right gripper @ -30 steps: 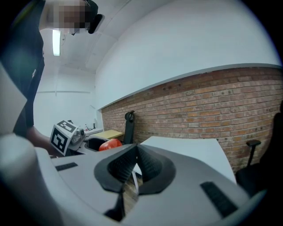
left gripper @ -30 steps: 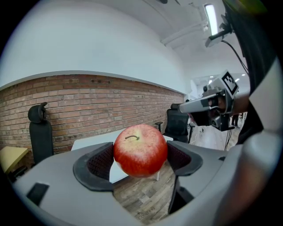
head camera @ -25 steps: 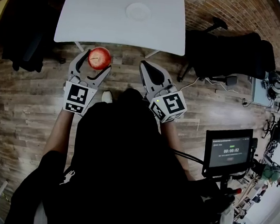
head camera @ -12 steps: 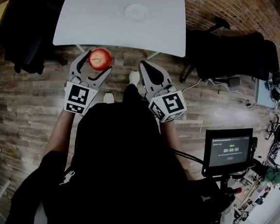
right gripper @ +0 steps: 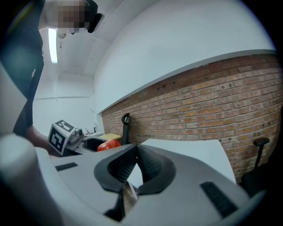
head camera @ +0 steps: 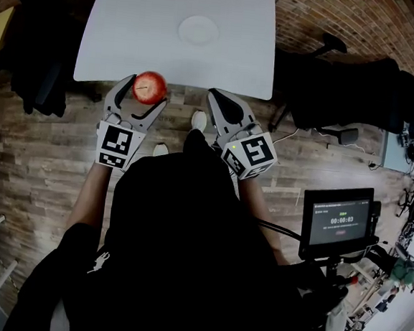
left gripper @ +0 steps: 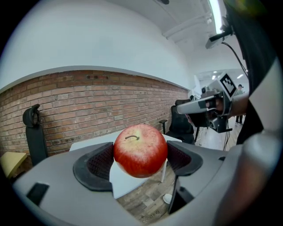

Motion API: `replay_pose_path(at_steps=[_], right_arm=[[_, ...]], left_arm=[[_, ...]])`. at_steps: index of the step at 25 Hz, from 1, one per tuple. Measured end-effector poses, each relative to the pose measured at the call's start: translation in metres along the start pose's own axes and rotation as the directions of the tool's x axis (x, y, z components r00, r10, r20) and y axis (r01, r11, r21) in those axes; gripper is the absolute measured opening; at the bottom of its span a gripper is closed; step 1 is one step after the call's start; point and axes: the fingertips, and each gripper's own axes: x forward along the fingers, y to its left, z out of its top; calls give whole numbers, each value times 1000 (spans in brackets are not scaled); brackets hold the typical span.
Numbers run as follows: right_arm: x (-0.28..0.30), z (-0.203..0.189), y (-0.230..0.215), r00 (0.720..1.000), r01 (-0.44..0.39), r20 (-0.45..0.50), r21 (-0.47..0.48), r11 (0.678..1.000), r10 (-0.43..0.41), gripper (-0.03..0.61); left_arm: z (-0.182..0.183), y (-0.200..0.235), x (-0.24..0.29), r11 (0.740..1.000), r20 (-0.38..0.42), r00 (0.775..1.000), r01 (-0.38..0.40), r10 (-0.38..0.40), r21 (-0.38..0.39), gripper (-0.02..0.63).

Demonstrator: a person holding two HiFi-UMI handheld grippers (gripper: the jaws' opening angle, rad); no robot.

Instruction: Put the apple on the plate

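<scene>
At near edge of worktop [head camera: 132, 32]: gripping apple [head camera: 150, 87] between jaws of left hand-held gripper [head camera: 147, 91]; holding right hand-held gripper [head camera: 216, 97] pinched together, empty; with plate [head camera: 199, 30] farther off, mid-worktop

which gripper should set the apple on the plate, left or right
Left. The left gripper holds the apple at the table's near edge, with the plate ahead; the right gripper is shut and empty.

Red apple [left gripper: 140, 150] clamped between jaws, white table [left gripper: 132, 178] beyond, brick wall [left gripper: 88, 110] behind
</scene>
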Motion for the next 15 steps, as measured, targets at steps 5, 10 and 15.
replay_pose_path(at_steps=[5,10,15], right_arm=[[19,14,-58,1000,-10,3,12,1000,10,3],[33,27,-104,1000,-26,0,11,1000,26,3],[38,29,-94,998,-66,-6,-8,998,66,3]], left_arm=[[22,10,54,1000,-19,1000,-3,4,9,382],[44,18,96,1000,-23,1000,-17,17,13,382],[39,21,86,999,-27,999,-47,47,-1,382]])
